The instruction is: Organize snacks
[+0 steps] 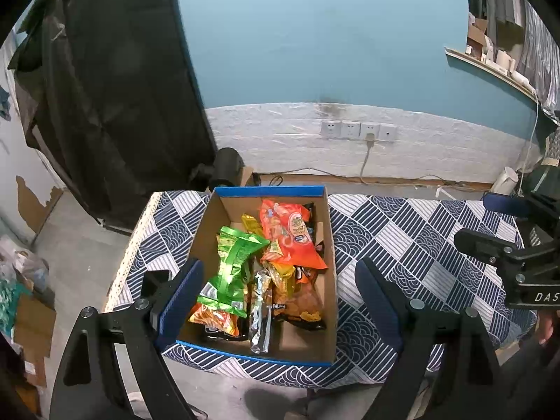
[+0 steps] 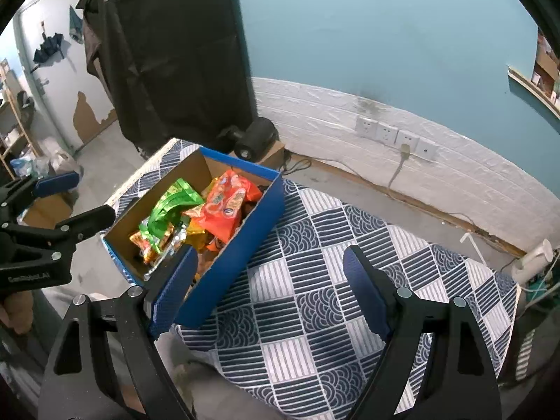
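Observation:
A blue cardboard box (image 1: 269,358) stands on the left part of a table with a blue-and-white patterned cloth (image 1: 402,238). It holds several snack bags, among them an orange one (image 1: 290,234), a green one (image 1: 234,262) and a silver one (image 1: 260,311). My left gripper (image 1: 280,280) is open and empty, hovering above the box's near end. My right gripper (image 2: 269,276) is open and empty, above the cloth just right of the box (image 2: 241,255). The right gripper also shows in the left wrist view (image 1: 490,224), and the left gripper in the right wrist view (image 2: 77,199).
A dark covered cabinet (image 1: 105,87) stands behind the table at the left. The wall has sockets (image 1: 357,129) with a cable plugged in. A white kettle (image 1: 504,180) is at the far right. Bags and cardboard lie on the floor to the left (image 1: 28,280).

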`<state>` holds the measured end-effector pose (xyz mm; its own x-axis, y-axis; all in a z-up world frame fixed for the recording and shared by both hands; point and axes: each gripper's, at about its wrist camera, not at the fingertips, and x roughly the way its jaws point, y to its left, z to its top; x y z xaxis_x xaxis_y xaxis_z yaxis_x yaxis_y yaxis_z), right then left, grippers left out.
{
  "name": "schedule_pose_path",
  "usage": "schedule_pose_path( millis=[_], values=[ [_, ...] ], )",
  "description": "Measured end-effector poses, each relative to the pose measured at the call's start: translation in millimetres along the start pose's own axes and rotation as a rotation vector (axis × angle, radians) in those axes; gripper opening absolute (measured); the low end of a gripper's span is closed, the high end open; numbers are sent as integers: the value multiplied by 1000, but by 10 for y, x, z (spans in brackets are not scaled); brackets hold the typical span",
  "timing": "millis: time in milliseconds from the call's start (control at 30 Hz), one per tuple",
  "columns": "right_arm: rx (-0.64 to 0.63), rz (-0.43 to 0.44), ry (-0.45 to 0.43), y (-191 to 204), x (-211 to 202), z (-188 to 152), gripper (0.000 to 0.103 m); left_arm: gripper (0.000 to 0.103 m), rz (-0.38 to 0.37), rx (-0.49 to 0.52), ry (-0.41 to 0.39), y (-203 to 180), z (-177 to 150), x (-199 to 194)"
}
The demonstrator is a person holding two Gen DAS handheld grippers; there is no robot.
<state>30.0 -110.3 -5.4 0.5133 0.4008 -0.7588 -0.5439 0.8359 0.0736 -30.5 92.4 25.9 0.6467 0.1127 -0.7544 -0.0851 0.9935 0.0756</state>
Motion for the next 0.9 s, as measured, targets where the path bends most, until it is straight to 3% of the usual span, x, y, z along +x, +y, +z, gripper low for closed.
schedule_pose_path(
  millis=[900],
  values=[
    [0, -14, 2, -61, -20, 9, 84, 89, 21, 8, -4, 10, 9, -47]
  ],
)
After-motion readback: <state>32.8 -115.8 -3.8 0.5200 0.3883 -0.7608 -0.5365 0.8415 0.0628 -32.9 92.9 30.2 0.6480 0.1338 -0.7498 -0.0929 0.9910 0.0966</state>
